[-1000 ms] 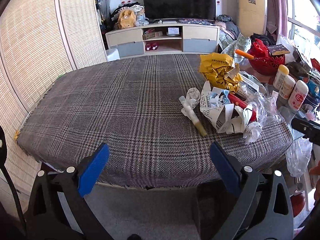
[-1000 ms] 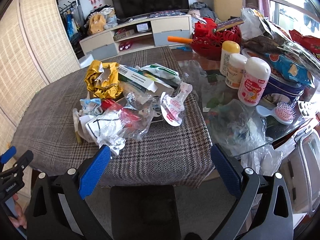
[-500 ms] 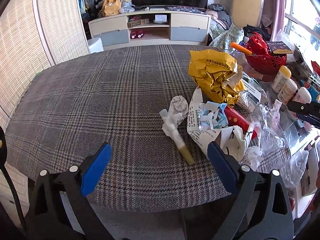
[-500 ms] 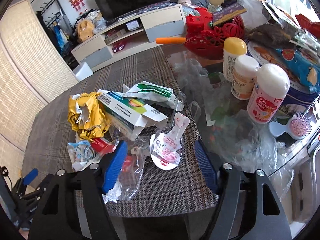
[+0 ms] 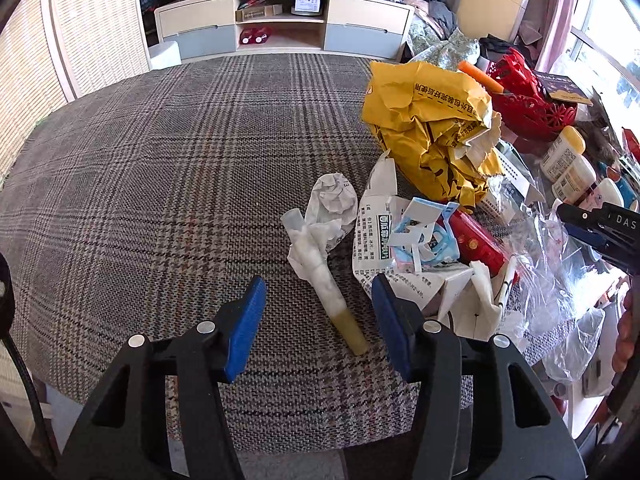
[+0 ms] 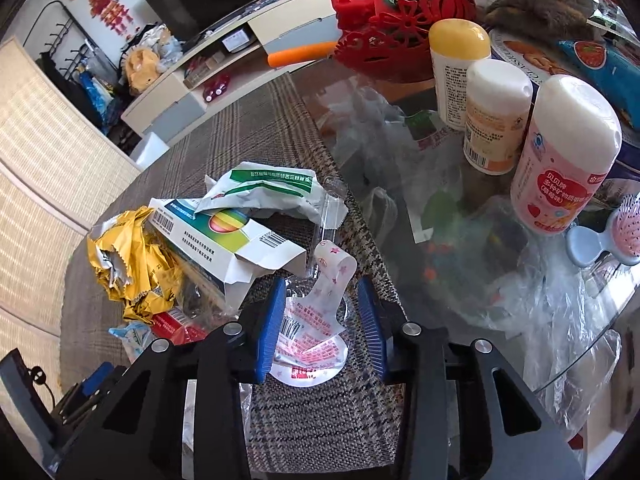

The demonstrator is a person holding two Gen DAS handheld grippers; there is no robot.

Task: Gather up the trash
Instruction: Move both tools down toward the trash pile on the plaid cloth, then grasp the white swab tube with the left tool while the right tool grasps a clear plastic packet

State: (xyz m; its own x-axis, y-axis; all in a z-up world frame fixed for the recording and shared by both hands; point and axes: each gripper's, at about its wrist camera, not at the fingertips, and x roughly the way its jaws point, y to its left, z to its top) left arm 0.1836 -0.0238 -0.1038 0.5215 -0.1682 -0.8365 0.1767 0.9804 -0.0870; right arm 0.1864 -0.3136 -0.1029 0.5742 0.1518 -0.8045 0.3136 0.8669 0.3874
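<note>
Two tongs: both with their fingers apart, clamped on nothing.
Left tongs [image 5: 318, 322]: over the checked cloth of the table [image 5: 160, 168], the blue pads on either side of the near end of a tube wrapped in tissue [image 5: 322, 280]; no pad touches it.
Tube: lies flat on the cloth, its yellowish end nearest the camera, a crumpled paper ball [image 5: 334, 200] just beyond it.
Right tongs [image 6: 322, 324]: low over a pink-printed pouch [image 6: 310, 334], one pad on each side of it; whether a pad touches it I cannot tell.
Pouch: lies at the cloth's edge, its spout pointing away.
Trash heap: yellow crumpled bag [image 5: 434, 124], torn white leaflet [image 5: 374, 248], red packet [image 5: 478, 244], an open carton [image 6: 224, 236] and a green-striped sachet [image 6: 264, 190], all piled together.
Beside the heap: clear plastic bags [image 6: 512, 292] on bare glass, three bottles [image 6: 564, 152], a red basket [image 6: 392, 28], a pink hairbrush [image 6: 616, 236].
</note>
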